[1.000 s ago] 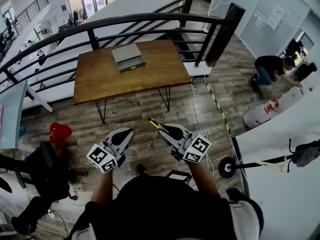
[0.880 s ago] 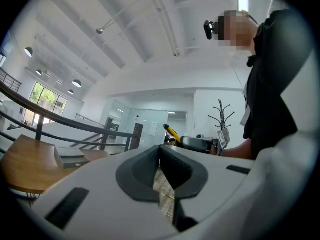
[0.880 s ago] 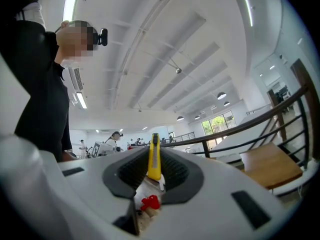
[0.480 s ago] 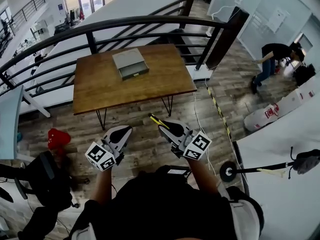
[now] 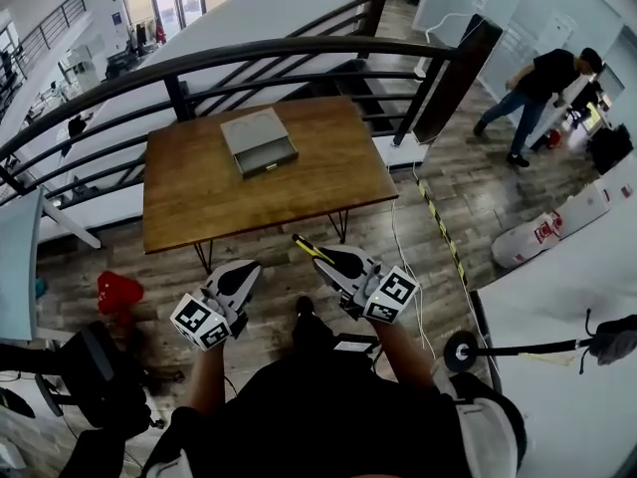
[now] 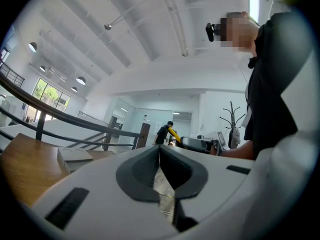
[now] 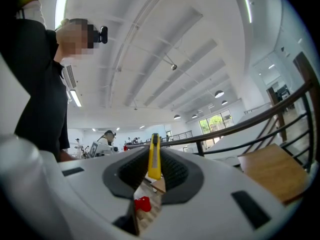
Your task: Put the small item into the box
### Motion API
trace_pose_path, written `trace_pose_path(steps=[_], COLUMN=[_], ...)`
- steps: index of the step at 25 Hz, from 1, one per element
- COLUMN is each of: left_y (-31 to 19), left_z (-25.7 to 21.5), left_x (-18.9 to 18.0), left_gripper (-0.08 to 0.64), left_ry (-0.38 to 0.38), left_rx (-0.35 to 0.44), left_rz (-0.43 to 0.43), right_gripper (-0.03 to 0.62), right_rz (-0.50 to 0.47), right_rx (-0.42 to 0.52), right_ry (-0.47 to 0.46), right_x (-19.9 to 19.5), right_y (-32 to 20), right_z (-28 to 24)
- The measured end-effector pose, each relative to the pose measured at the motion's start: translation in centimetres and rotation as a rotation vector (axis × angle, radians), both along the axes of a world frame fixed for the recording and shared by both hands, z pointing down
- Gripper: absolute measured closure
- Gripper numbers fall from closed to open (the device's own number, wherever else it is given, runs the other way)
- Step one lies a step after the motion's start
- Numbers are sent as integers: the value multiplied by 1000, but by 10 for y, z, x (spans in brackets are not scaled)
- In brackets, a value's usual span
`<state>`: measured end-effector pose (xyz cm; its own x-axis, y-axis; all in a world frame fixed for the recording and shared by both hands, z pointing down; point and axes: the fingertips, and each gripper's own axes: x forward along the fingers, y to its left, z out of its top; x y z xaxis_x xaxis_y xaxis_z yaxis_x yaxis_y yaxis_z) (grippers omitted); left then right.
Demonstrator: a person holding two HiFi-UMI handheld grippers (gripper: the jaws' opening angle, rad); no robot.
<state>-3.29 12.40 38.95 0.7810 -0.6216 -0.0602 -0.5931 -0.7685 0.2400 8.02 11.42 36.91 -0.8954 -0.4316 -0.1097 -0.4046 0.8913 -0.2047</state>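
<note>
The carry is not yet finished: the person stands back from the wooden table [image 5: 199,192], well apart from it. The grey box [image 5: 257,139] sits on the table's far half at about 12 o'clock from them, just inside the curved black railing [image 5: 249,50]. The right gripper [image 5: 328,259] has its tongs clamped on the yellow item [image 5: 306,246], a slim stick that pokes out past the tips toward 11 o'clock. In the right gripper view it stands upright between the dark pads [image 7: 172,171] of the right gripper [image 7: 154,173], pinched near its lower end. The left gripper [image 5: 242,272] is pressed together on nothing, and the left gripper view shows the pads of the left gripper [image 6: 160,165] meeting with only floor beyond. Both forearms are bent and tucked close to the body. The left gripper sits at 11 o'clock and the right at 1 o'clock, both aimed forward at the table, with their marker cubes nearest the chest. To do this well, I reckon the person should walk right up to the near edge first. They should hold the squeeze steady, since so little of the item is gripped, then reach over the box and let go only once the item is low over its opening. Which face of the box is open I cannot tell from here. A red object [image 5: 118,291] lies on the floor at 9 o'clock, clear of the path.
</note>
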Motion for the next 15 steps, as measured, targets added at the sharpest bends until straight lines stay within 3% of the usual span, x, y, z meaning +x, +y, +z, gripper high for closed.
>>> trace_pose_path(steps=[15], left_y=[-172], left_z=[-23], left_x=[10], left_gripper=[545], left_ry=[-33], left_rx=[3], left_rz=[-82], right_gripper=[520], right_rz=[-90], right_rx=[21], right_ry=[-41], right_x=[13], right_y=[-185], right_z=[-19])
